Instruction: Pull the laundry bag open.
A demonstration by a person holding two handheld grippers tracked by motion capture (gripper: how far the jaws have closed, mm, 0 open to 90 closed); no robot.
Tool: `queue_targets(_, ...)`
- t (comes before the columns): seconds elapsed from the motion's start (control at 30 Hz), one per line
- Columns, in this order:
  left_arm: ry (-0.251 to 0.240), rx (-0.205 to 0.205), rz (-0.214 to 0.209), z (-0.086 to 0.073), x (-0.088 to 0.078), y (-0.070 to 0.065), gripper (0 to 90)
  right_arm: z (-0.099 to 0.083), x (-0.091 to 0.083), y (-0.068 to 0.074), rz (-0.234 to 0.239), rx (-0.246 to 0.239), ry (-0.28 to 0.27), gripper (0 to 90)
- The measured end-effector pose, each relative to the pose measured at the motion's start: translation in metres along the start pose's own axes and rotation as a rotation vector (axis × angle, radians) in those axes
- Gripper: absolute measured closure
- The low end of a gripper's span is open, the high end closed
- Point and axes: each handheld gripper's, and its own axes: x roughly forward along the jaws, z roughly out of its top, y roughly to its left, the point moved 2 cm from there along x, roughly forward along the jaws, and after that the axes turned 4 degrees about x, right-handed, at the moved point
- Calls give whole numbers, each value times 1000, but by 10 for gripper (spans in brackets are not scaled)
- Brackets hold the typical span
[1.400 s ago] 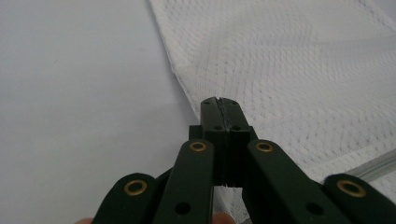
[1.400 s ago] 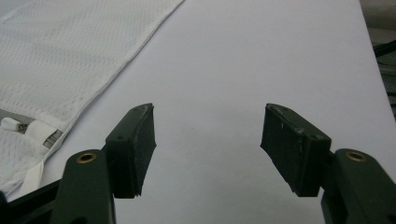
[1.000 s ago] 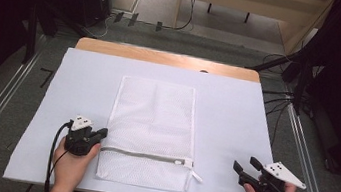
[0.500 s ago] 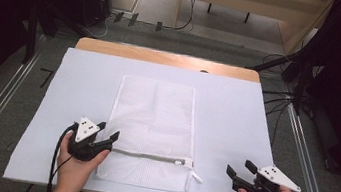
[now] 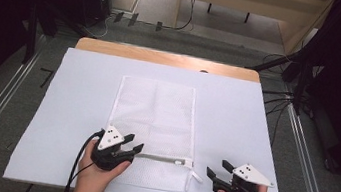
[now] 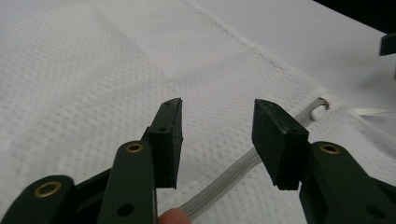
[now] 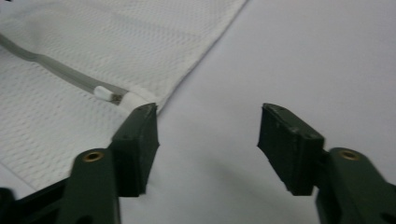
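Left gripper (image 5: 131,147) shifted onto mesh bag (image 5: 155,119), right gripper (image 5: 217,169) nearer, both unclenched, closing.

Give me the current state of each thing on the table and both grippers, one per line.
Mesh bag: lying flat on the white sheet, not held.
Zipper: closed, its pull at the right end.
Left gripper: fingers open, just been closing, over the zipper's left end; nothing pressed.
Right gripper: fingers open, just been closing, over bare sheet beside the bag's corner.
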Motion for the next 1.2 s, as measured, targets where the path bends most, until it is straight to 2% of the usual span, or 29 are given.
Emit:
queue_targets(0.1,27,-19,-71,1,7,-6,610,0,3,3,50,1,0,440)
queue_targets(0.13,27,-19,-71,1,7,-6,626,0,3,3,50,1,0,440)
queue_targets(0.17,35,-10,-82,1,11,-11,640,1,5,6,89,18,-10,454)
queue_targets(0.3,60,10,-133,2,23,-24,683,0,10,11,100,12,-7,459)
queue_targets(0.43,83,33,-160,4,33,-35,740,-2,17,20,76,5,23,439)
queue_targets(0.47,92,41,-174,5,36,-38,757,-2,18,22,80,8,28,445)
queue_targets(0.5,97,44,-188,6,38,-40,796,-2,21,25,109,11,41,447)
queue_targets(0.57,120,60,-187,7,43,-43,841,-1,27,29,128,7,57,448)
queue_targets(0.63,142,51,-200,7,50,-44,859,-1,31,33,135,4,65,454)
queue_targets(0.73,175,46,-203,7,60,-47,865,0,39,37,135,-4,86,482)
queue_targets(0.83,179,45,-210,8,63,-51,857,1,45,39,117,-14,102,494)
queue_targets(0.9,179,51,-209,11,63,-53,850,3,47,39,157,16,139,501)
queue_targets(0.93,175,57,-207,14,62,-53,847,4,48,40,155,19,147,510)
queue_targets(1.03,150,42,-220,16,60,-53,834,8,55,44,75,-24,177,514)
queue_targets(1.13,136,35,-217,15,59,-53,814,5,58,47,71,-2,154,517)
queue_targets(1.17,156,52,-217,14,60,-53,802,4,57,48,60,-18,151,509)
queue_targets(1.2,153,50,-210,14,60,-52,800,4,57,49,60,-43,155,505)
